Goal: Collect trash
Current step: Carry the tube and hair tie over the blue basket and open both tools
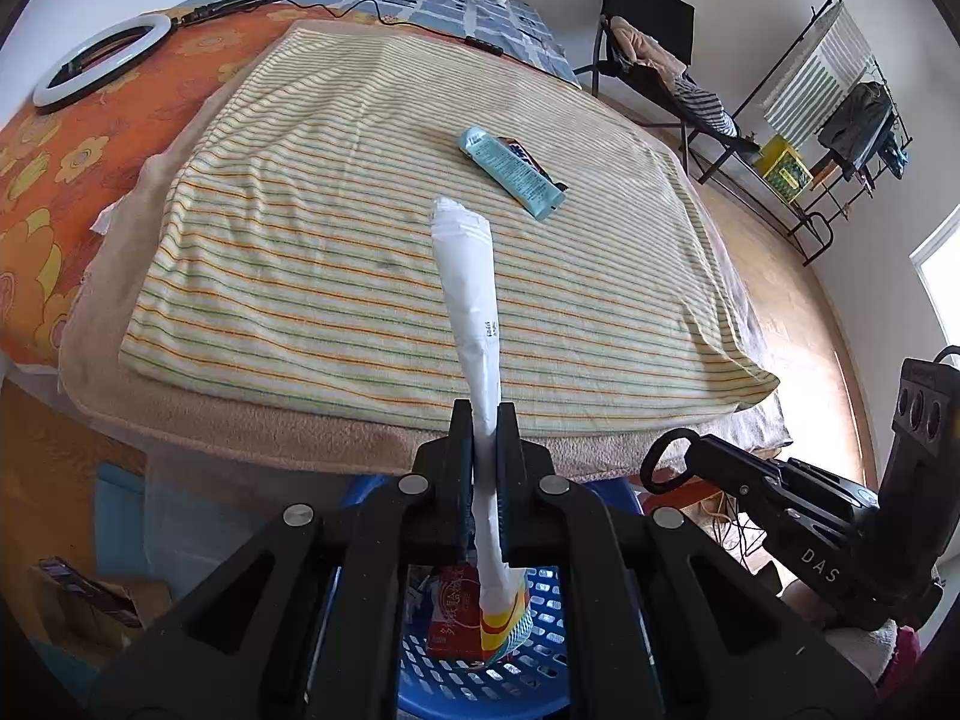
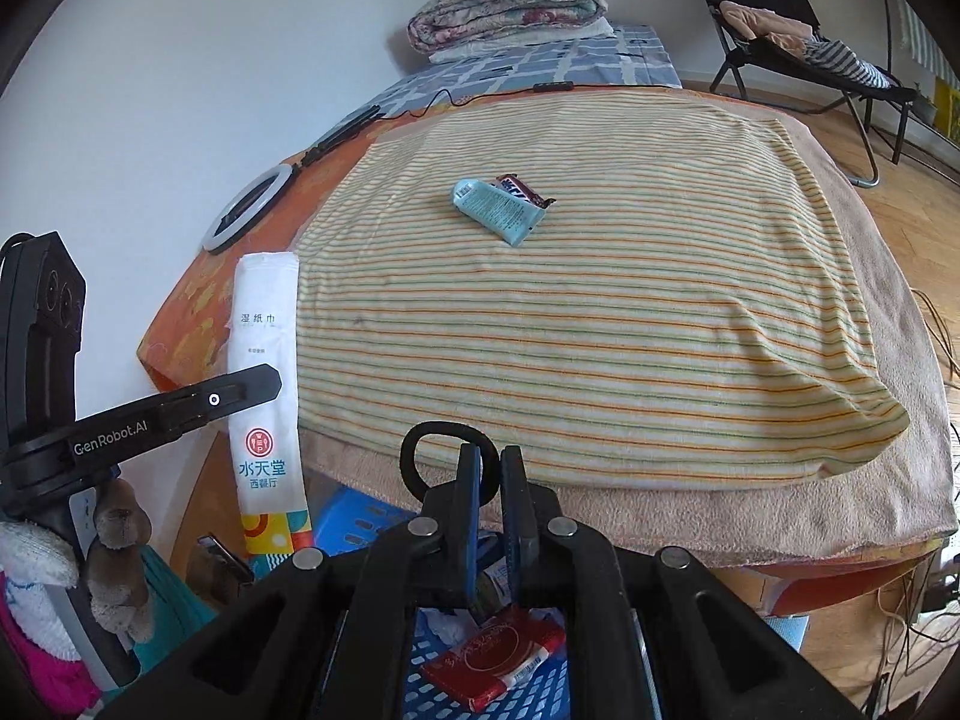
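**Above the blue basket, a thin wrapper waits to drop**

Over the perforated blue plastic basket [image 1: 540,660], the left gripper [image 1: 485,420] pinches a long white wet-wipe sachet with an orange and teal printed end [image 1: 474,324], its jaws closed flat on the lower half. The sachet looks feather-light, limp and creased; it likely slides easily, so a grip across its flat width suits it. A red snack packet [image 2: 495,657] already lies in the basket. The right gripper [image 2: 491,468] holds nothing, jaws nearly closed with a narrow gap. On the striped yellow towel [image 2: 600,330] remain a pale blue squeeze tube [image 2: 495,210], soft-walled and best taken mid-body, touching a dark crinkly candy wrapper [image 2: 522,191].
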`<state>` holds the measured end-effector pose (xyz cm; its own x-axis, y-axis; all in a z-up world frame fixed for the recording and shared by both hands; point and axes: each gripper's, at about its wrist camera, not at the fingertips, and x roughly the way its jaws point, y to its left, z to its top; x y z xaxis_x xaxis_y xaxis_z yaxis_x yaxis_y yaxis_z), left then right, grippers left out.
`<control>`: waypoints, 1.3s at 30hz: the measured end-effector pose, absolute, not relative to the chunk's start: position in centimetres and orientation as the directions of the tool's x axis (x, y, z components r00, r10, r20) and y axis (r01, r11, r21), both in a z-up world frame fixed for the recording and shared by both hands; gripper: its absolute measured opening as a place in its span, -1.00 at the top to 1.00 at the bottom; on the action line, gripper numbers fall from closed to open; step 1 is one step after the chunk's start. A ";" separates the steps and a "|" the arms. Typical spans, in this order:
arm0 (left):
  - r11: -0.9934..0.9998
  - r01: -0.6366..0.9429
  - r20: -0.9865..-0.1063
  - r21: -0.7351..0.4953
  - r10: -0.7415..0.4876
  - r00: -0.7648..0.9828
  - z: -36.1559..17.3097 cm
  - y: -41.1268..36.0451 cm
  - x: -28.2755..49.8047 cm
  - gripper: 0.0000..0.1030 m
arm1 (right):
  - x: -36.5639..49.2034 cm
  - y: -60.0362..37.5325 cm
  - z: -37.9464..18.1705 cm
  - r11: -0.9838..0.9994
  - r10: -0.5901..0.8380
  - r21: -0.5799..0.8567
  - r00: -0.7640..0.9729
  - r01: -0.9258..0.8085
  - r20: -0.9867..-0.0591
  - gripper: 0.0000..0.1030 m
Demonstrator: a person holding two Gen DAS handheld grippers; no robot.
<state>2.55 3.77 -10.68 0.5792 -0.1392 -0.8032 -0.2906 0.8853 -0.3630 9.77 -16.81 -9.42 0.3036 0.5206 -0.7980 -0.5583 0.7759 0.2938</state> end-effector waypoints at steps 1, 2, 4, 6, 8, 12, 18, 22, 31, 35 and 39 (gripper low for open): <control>0.887 -0.290 -0.804 -0.360 -0.137 0.579 -10.8 3.6 2.3 0.92 | 9.4 -16.9 -9.5 0.776 0.517 0.290 0.303 -0.560 -0.800 0.91; 0.889 -0.290 -0.805 -0.355 -0.133 0.578 -10.9 3.4 2.0 0.92 | 9.1 -16.9 -9.6 0.776 0.516 0.289 0.301 -0.560 -0.802 0.91; 0.889 -0.288 -0.805 -0.356 -0.135 0.578 -11.2 3.1 1.5 0.92 | 8.3 -17.1 -9.9 0.774 0.515 0.290 0.293 -0.563 -0.806 0.91; 0.889 -0.285 -0.804 -0.359 -0.140 0.577 -11.5 2.8 1.1 0.92 | 7.7 -17.2 -10.3 0.774 0.510 0.288 0.286 -0.564 -0.811 0.91; 0.887 -0.281 -0.805 -0.367 -0.151 0.574 -12.0 2.6 0.8 0.92 | 7.2 -17.3 -10.8 0.778 0.505 0.290 0.279 -0.558 -0.817 0.91; 0.892 -0.278 -0.813 -0.355 -0.148 0.564 -12.9 2.1 0.4 0.92 | 6.1 -17.3 -12.2 0.783 0.493 0.292 0.262 -0.549 -0.830 0.91; 0.897 -0.280 -0.828 -0.343 -0.147 0.542 -14.5 1.4 -0.4 0.92 | 4.8 -17.3 -14.4 0.791 0.463 0.279 0.234 -0.544 -0.855 0.91; 0.902 -0.270 -0.831 -0.338 -0.151 0.535 -15.0 1.2 -0.7 0.92 | 4.4 -17.3 -15.3 0.796 0.447 0.269 0.226 -0.542 -0.865 0.91; 0.905 -0.261 -0.842 -0.336 -0.165 0.513 -15.9 0.8 -1.4 0.92 | 4.1 -17.3 -16.1 0.805 0.422 0.255 0.216 -0.536 -0.880 0.85; 0.907 -0.260 -0.852 -0.331 -0.169 0.496 -16.3 0.7 -1.6 0.82 | 4.1 -17.3 -16.4 0.813 0.409 0.246 0.217 -0.528 -0.886 0.74; 0.909 -0.261 -0.856 -0.324 -0.164 0.491 -16.4 0.6 -1.7 0.75 | 4.0 -17.5 -16.5 0.816 0.405 0.243 0.220 -0.524 -0.888 0.53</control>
